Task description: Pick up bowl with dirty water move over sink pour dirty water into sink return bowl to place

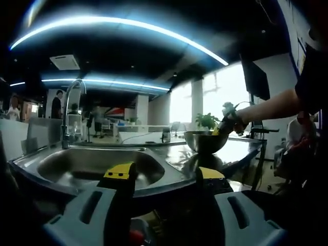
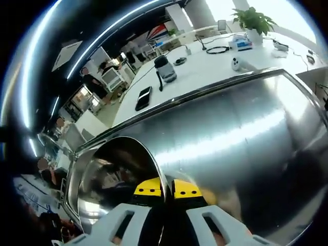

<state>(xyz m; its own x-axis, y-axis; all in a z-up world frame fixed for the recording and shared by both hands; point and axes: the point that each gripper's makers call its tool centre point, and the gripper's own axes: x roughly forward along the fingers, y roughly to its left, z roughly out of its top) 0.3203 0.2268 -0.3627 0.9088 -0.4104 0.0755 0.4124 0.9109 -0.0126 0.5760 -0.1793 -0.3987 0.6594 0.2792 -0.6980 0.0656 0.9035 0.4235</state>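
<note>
Bowl [image 1: 206, 142], its rim pinched by the right tool [image 2: 167, 190] at the frame's right, seems lifted off the table [image 1: 241, 148], sink [image 1: 97, 166] lying leftward, before the wide, empty left tool [image 1: 163, 174].

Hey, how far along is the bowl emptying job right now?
Done: the right tongs are clamped on the rim of the metal bowl, which seems lifted off the steel counter. In hand: carrying it toward the sink; in the left gripper view it is beside the basin, not over it. Left: pouring and returning the bowl. The left tongs hang open and empty near the sink. I cannot see the water.
</note>
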